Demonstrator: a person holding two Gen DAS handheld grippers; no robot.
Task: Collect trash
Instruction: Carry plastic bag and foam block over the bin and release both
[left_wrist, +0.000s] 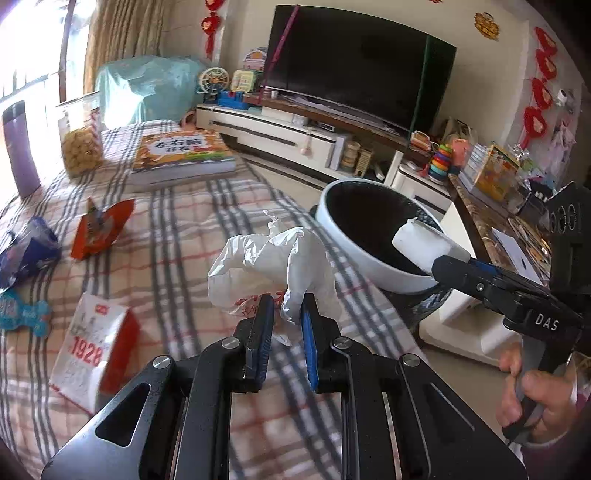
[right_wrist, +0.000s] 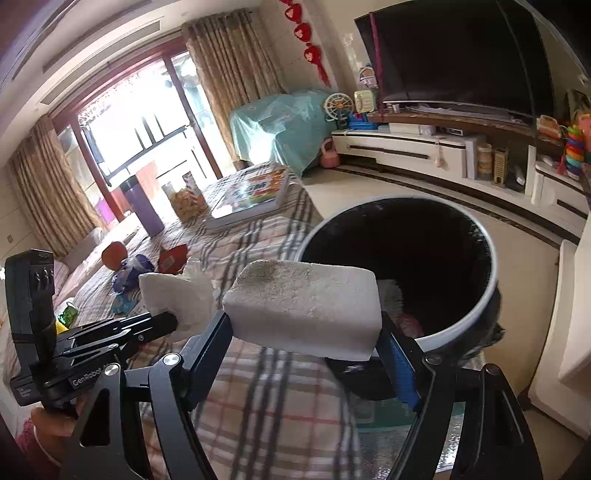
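1. Your right gripper (right_wrist: 306, 332) has its jaws pinching a white foam block (right_wrist: 303, 306) across its short ends; the block hangs at the near rim of the white-rimmed bin (right_wrist: 491, 284), partly over the dark opening.
2. That block looks light and stiff but crumbly, so squeeze no harder than you are; it should drop cleanly once you spread the jaws.
3. Your left gripper (left_wrist: 286, 317) has its jaws closed on a crumpled white plastic bag (left_wrist: 266, 266), pinching a low fold while the bulk billows above the fingers.
4. The bag is soft, thin and slippery, and will likely cling or drift, so keep hold of the bunched part, not a loose flap.
5. It hangs over the plaid tablecloth (left_wrist: 184, 229) near the table's right edge, just short of the bin.
6. More trash lies toward the cloth's left edge: a red wrapper (left_wrist: 99, 229), a blue wrapper (left_wrist: 26, 254), a bone-shaped blue packet (left_wrist: 22, 314) and a white-and-red carton (left_wrist: 92, 347) near the front.
7. Those look light too; grip wrappers at a crease.
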